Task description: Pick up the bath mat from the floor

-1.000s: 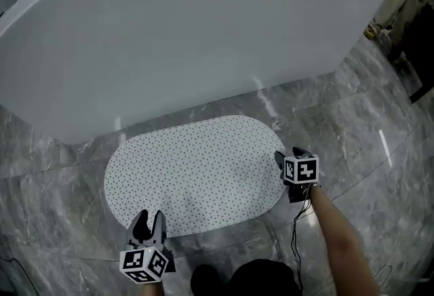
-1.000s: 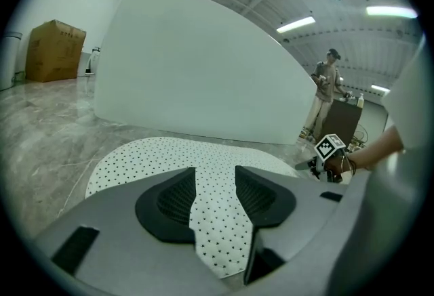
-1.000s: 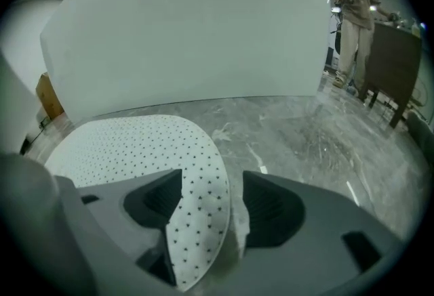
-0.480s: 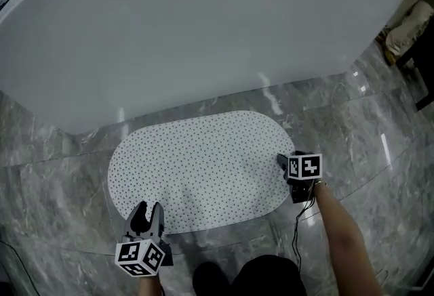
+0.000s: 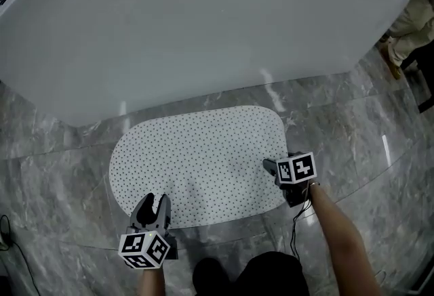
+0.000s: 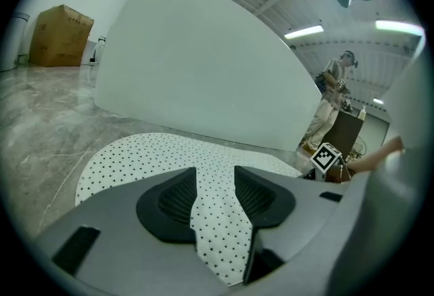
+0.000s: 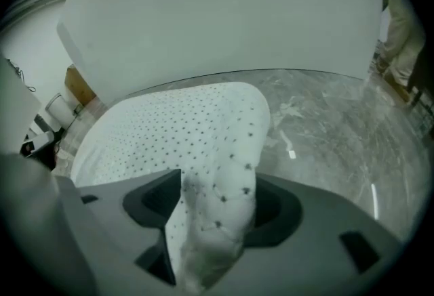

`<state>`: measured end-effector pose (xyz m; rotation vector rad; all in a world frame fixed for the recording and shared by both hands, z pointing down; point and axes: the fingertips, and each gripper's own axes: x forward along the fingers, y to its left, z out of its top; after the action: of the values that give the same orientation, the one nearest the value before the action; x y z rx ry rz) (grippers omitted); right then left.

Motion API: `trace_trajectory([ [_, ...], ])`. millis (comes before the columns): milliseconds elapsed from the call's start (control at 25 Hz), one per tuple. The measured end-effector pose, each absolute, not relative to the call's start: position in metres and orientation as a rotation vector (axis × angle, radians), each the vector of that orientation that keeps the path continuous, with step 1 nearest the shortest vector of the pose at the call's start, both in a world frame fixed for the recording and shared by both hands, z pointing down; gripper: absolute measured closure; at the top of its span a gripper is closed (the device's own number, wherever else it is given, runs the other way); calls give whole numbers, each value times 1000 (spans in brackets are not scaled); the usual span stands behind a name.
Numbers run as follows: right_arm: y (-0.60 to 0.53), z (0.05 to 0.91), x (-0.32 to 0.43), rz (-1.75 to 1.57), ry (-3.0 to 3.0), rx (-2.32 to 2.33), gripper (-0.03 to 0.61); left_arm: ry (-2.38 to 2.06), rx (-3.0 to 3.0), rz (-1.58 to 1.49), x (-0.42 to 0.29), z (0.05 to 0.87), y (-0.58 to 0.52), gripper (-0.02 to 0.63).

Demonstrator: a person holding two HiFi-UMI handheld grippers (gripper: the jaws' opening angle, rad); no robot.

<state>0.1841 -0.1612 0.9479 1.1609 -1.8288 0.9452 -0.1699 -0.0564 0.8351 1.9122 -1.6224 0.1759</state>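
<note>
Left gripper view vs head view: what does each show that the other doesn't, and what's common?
Only the left gripper view: a fold of the bath mat pinched between the left gripper jaws, a cardboard box far left, and ceiling lights.
Only the head view: the mat's whole oval outline, the left gripper at its near edge, the right gripper at its right end, and the wearer's right forearm.
Both: the mat, the marble floor, the big white curved surface behind, and the right gripper's marker cube.
</note>
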Motion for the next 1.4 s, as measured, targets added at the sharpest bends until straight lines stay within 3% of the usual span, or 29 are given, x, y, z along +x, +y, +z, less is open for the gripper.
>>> trace_trajectory([
  [320, -142, 935, 126, 887, -1917, 1011, 354, -1637, 1903, 176, -179, 833, -48, 437],
  [440, -143, 925, 130, 897, -1918, 1079, 539, -1652, 1897, 190, -184, 831, -42, 439],
  [720, -130, 888, 110, 1165, -2046, 1048, 548, -1687, 1876, 204, -191, 828, -42, 445],
  [1040, -119, 858, 36, 1278, -2200, 882, 548, -1801, 1777, 239, -238, 825, -33, 429],
  [1400, -105, 858, -37, 1331, -2243, 765, 548, -1864, 1621, 303, -297, 851, -32, 356],
])
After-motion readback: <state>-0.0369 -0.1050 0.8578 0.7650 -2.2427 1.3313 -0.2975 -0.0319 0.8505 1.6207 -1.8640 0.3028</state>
